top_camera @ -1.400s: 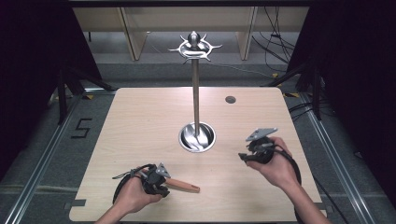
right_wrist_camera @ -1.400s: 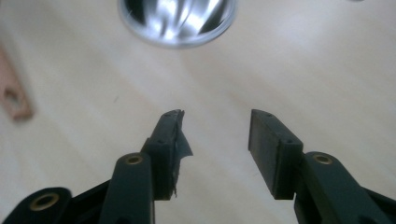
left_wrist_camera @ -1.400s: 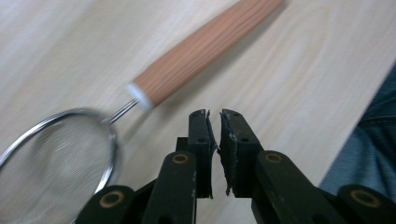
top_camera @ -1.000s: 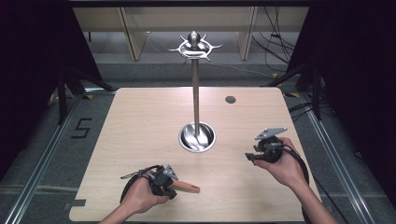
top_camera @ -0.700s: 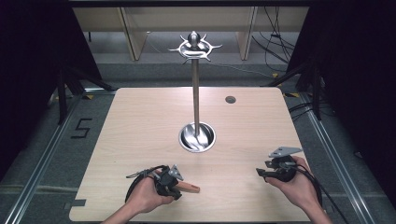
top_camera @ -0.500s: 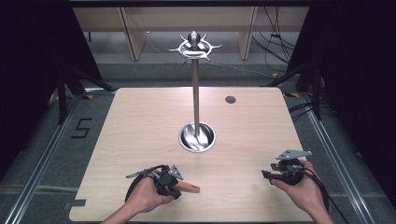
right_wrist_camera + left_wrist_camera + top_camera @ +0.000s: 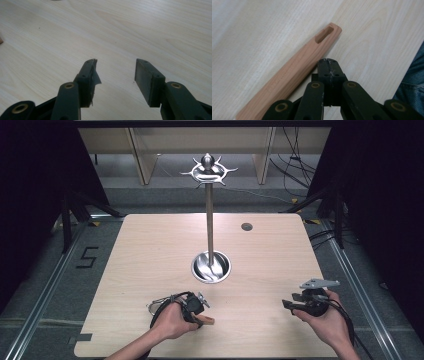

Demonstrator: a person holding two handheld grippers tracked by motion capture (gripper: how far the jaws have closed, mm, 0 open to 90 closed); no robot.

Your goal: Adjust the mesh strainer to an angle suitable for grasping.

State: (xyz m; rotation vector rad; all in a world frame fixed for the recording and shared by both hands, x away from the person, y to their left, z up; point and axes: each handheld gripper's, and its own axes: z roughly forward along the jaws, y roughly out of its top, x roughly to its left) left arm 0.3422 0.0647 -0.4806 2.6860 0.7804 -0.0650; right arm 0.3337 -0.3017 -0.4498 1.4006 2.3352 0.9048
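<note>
Left gripper (image 7: 328, 65): jaws pressed together, empty, having just closed the last of their gap; tips just beside the wooden handle (image 7: 294, 72), which lies flat on the table (image 7: 150, 250) near its front edge, slotted end pointing away. Handle position unchanged from the earlier frames. Right gripper (image 7: 116, 75): jaws spread apart, nothing between them, now lower and nearer the front right corner than before. Metal stand (image 7: 210, 210) upright at centre, unmoved.
</note>
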